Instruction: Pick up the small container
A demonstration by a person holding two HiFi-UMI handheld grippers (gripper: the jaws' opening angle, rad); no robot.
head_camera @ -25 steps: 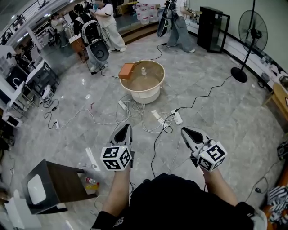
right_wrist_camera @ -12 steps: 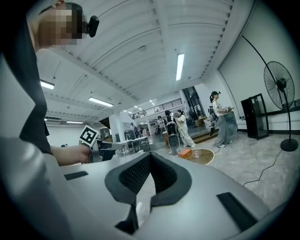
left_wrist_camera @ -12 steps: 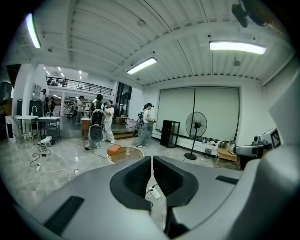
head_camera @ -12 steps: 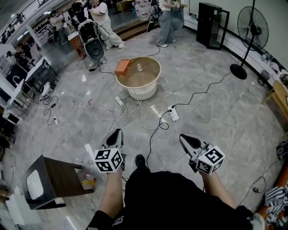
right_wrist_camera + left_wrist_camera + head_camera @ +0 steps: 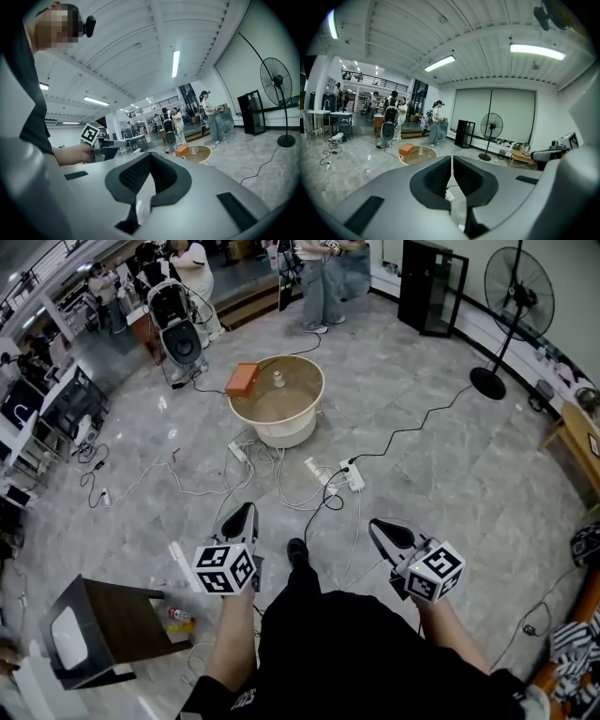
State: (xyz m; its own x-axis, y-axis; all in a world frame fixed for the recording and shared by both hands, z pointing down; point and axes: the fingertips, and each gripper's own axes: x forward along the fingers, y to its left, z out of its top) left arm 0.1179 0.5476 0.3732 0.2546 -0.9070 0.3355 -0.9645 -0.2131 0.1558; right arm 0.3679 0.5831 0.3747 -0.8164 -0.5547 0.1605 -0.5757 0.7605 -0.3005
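I see a grey stone floor (image 5: 450,474) strewn with cables (image 5: 281,486), and a round tabletop (image 5: 277,433) standing well ahead of both tools. The left tool (image 5: 245,516) and the right tool (image 5: 378,527) are held low over the floor, well apart from each other, each with its jaws pressed together on nothing. An orange box (image 5: 241,380) sits at the tabletop's far-left edge, and the small container (image 5: 278,379) stands upright just beside it, near the far edge.
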